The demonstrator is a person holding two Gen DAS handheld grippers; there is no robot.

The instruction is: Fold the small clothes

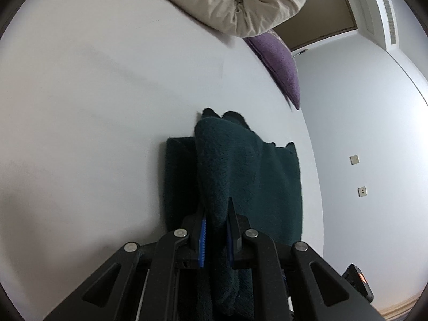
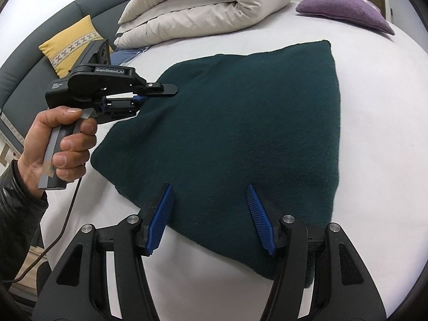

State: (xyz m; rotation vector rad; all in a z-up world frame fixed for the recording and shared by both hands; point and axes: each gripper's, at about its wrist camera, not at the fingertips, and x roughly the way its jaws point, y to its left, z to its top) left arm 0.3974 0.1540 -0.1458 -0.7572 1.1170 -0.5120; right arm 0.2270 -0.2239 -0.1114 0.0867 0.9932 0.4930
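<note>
A dark green fleece cloth (image 2: pixel 240 123) lies on the white bed sheet (image 2: pixel 379 133). My left gripper (image 1: pixel 216 214) is shut on a raised fold of the cloth (image 1: pixel 230 165) at its left edge; it also shows in the right wrist view (image 2: pixel 141 99), held in a hand. My right gripper (image 2: pixel 210 200) is open, its blue pads (image 2: pixel 160 219) spread over the cloth's near edge, holding nothing.
A rolled beige duvet (image 2: pixel 208 8) lies at the back of the bed. A purple cushion (image 2: pixel 345 10) sits back right. A yellow cushion (image 2: pixel 69 42) leans on the grey headboard (image 2: pixel 24 80) at left. A wall (image 1: pixel 361 123) stands beyond the bed's edge.
</note>
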